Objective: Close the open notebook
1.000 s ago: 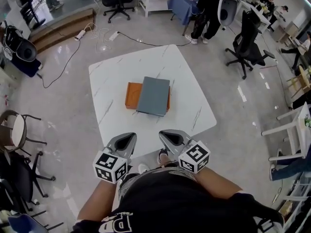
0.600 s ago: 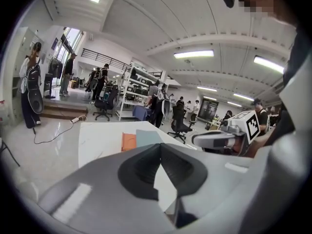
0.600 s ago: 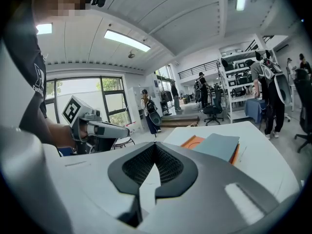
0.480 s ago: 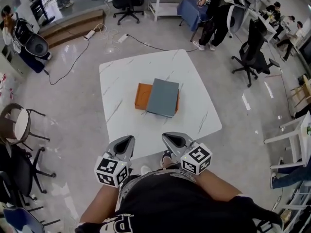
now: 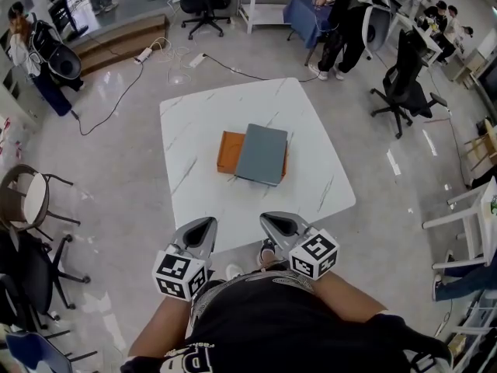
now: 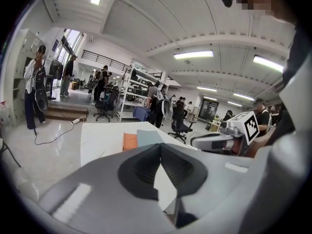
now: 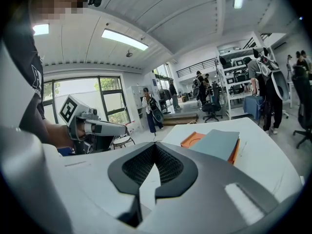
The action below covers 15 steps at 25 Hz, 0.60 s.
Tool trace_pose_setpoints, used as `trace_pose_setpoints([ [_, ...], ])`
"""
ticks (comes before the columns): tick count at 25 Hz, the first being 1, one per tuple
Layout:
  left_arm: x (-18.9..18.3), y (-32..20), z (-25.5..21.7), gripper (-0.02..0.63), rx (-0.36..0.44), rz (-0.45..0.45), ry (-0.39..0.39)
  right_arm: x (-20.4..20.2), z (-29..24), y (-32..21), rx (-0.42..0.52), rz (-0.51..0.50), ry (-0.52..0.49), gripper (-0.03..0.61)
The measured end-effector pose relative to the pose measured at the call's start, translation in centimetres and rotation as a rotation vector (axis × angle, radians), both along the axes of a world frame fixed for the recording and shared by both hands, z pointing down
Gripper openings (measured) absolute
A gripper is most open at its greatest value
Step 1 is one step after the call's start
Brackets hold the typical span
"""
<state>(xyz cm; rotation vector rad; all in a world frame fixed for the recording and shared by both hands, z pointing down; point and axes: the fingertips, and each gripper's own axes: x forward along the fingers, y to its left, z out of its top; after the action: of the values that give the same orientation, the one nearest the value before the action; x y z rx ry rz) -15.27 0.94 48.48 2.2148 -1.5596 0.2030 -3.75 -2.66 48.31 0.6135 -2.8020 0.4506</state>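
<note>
Left claw (image 5: 205, 224) and right claw (image 5: 270, 221): both pinched together, empty. Grey notebook (image 5: 262, 154) on bench (image 5: 202, 123) overlaps orange item (image 5: 230, 151), partly hiding it.

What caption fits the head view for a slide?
Left gripper and right gripper shut at white table's near edge; grey notebook lies atop orange book.
</note>
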Motion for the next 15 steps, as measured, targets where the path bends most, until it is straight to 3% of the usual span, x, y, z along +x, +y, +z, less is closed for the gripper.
trace_pose_setpoints([
  [15, 0.93, -0.1, 0.01, 0.058, 0.001, 0.036, -0.007, -0.29, -0.08, 0.29, 0.0, -0.006, 0.005, -0.005],
])
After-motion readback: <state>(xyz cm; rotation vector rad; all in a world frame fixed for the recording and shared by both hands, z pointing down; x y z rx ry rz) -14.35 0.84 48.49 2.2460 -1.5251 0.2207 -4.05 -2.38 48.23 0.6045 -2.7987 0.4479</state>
